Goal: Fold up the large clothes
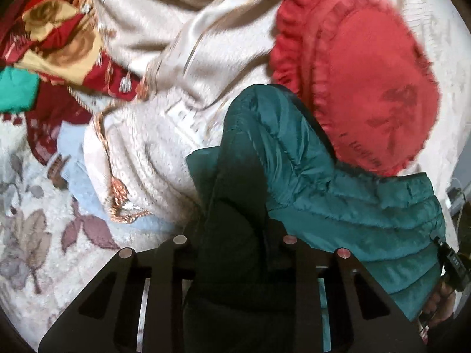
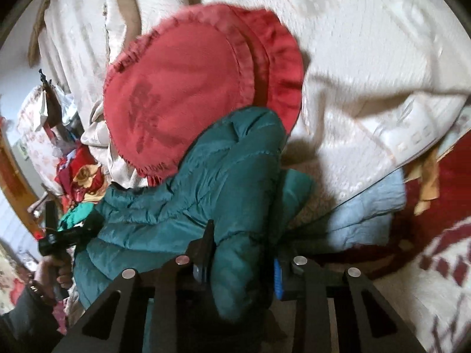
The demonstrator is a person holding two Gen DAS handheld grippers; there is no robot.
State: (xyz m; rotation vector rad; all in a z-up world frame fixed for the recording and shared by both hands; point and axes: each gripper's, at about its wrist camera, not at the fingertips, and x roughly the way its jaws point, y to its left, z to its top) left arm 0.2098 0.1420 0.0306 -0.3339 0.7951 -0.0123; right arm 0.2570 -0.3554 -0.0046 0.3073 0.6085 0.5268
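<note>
A teal quilted puffer jacket (image 1: 338,194) hangs bunched between both grippers above a cream bedspread (image 1: 153,135). My left gripper (image 1: 235,229) is shut on a dark fold of the jacket, which hides its fingertips. My right gripper (image 2: 241,253) is shut on another part of the jacket (image 2: 206,182); a blue pad (image 2: 278,276) shows beside the fabric. The left gripper also shows in the right wrist view (image 2: 67,232), held by a hand at the jacket's left edge.
A round red frilled cushion (image 2: 188,88) lies on the bedspread (image 2: 353,58) just behind the jacket. Red and gold floral cloth (image 1: 53,29) and a green garment (image 1: 17,88) lie at far left. A light blue cloth (image 2: 365,214) and a floral rug (image 1: 35,229) lie below.
</note>
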